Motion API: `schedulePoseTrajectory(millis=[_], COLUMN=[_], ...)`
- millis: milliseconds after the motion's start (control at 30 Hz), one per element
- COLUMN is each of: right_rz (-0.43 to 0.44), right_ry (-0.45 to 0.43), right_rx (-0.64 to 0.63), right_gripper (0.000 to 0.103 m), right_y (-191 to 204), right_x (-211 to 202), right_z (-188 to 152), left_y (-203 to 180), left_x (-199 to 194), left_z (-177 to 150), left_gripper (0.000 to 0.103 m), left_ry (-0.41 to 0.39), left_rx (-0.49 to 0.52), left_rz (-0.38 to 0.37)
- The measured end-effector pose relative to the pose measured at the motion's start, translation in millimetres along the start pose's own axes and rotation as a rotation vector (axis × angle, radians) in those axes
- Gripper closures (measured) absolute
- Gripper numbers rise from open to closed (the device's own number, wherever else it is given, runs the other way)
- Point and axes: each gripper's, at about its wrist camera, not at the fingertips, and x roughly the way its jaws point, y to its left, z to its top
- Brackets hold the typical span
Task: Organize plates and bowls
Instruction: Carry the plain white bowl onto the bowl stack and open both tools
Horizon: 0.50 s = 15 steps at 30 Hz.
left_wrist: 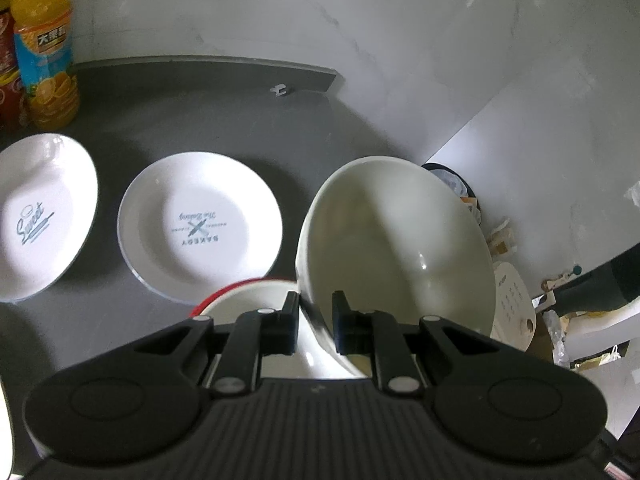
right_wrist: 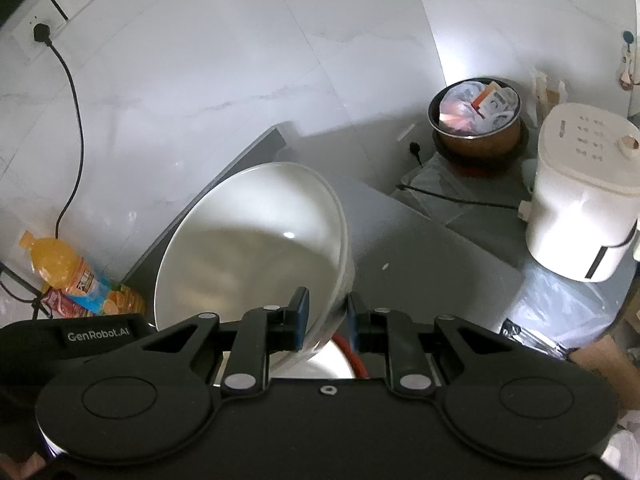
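Observation:
A large white bowl (left_wrist: 400, 248) hangs tilted over the grey table (left_wrist: 208, 112), its rim pinched by my left gripper (left_wrist: 316, 308). In the right wrist view a white bowl (right_wrist: 256, 248), seemingly the same one, has its rim clamped by my right gripper (right_wrist: 328, 308). Right under it sits a red-rimmed white bowl (left_wrist: 248, 300), partly hidden, whose red edge (right_wrist: 352, 356) shows between the right fingers. Two white printed plates lie flat on the table: the "Bakery" plate (left_wrist: 200, 224) in the middle and the "Sweet" plate (left_wrist: 36, 220) at the left.
An orange juice bottle (left_wrist: 44, 48) and a red packet (left_wrist: 6, 72) stand at the table's back left. Past the table's right edge, on the floor, are a white rice cooker (right_wrist: 580, 200), a full waste bin (right_wrist: 476, 120) and plastic bags (right_wrist: 560, 312). A black cable (right_wrist: 74, 92) hangs down the wall.

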Motion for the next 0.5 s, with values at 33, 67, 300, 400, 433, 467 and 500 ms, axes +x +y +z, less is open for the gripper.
schedulePoseTrajectory(millis=[33, 67, 300, 400, 433, 467, 500], right_rz=[-0.001, -0.001, 0.0, -0.003, -0.003, -0.003, -0.004], right_ry=[0.004, 0.007, 0.025, 0.035, 0.039, 0.043, 0.046], right_rx=[0.001, 0.003, 0.009, 0.012, 0.014, 0.015, 0.016], right_gripper=[0.083, 0.083, 0.083, 0.083, 0.083, 0.083, 0.083], right_y=[-0.3, -0.8, 4.3, 6.9, 7.3, 7.9, 8.4], right_x=[-1.2, -2.4, -10.5, -13.6, -13.7, -13.7, -14.0], right_z=[-2.4, -4.4, -21.1, -28.2, -30.2, -32.3, -34.6], left_y=[1.1, 2.7, 16.7, 21.3, 23.9, 26.3, 28.7], left_x=[-2.3, -3.7, -11.8, -15.3, -15.7, -16.3, -16.6], left_z=[-2.3, -4.6, -18.1, -22.9, -23.8, -25.4, -27.1], left_gripper=[0.088, 0.088, 0.088, 0.088, 0.088, 0.088, 0.088], left_ry=[0.002, 0.004, 0.016, 0.018, 0.021, 0.024, 0.026], left_rx=[0.0, 0.0, -0.025, -0.034, -0.039, -0.043, -0.045], left_rz=[0.001, 0.001, 0.004, 0.007, 0.008, 0.009, 0.01])
